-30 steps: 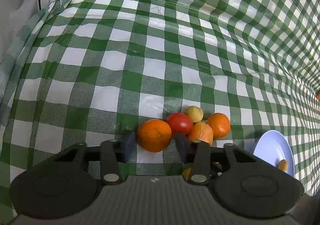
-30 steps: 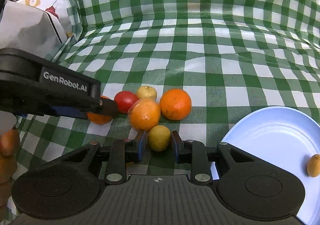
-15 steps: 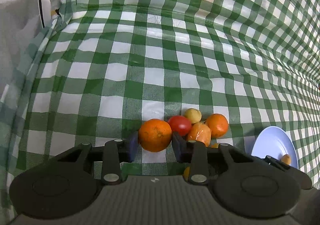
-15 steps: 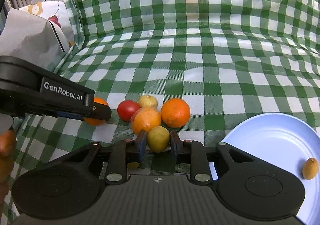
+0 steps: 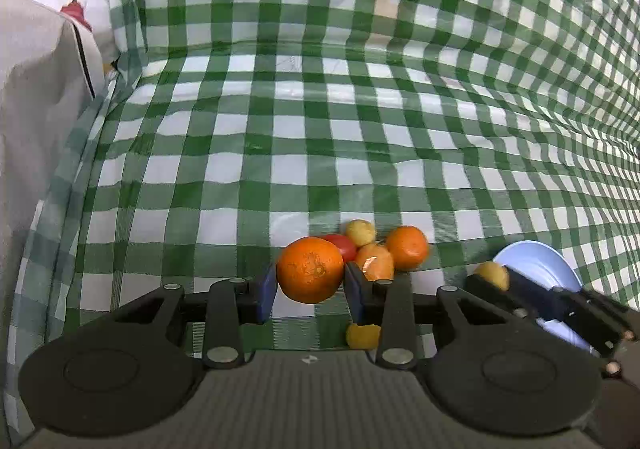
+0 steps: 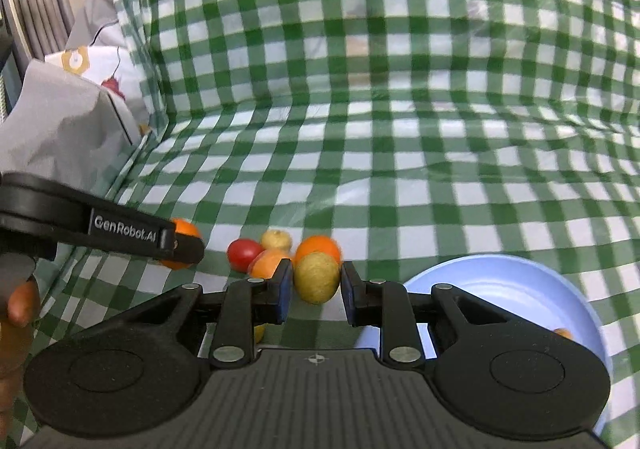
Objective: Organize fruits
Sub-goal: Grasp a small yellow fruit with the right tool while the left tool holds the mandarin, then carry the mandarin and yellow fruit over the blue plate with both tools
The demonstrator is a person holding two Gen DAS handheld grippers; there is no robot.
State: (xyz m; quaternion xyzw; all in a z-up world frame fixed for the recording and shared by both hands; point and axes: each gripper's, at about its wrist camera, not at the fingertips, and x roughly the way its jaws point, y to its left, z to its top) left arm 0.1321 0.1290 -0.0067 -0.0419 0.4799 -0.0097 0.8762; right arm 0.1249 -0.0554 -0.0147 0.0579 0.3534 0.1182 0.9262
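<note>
Left claw (image 5: 310, 289) clamped on orange (image 5: 310, 275), right claw (image 6: 314, 291) on lemon (image 6: 317, 277); firm, round, roll-prone, gripped across widest part.

A yellow-green fruit (image 6: 317, 278) is held between the pads of the right gripper (image 6: 314, 291). A blue plate (image 6: 520, 281) is seen at the right edge of the checked cloth (image 6: 400, 129). An orange (image 6: 182, 238) is gripped by the left gripper (image 6: 182, 245).

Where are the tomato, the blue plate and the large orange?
tomato (image 6: 243, 254), right wrist view, its front.
blue plate (image 6: 516, 281), right wrist view, bare inside.
large orange (image 5: 310, 275), left wrist view, its middle.
</note>
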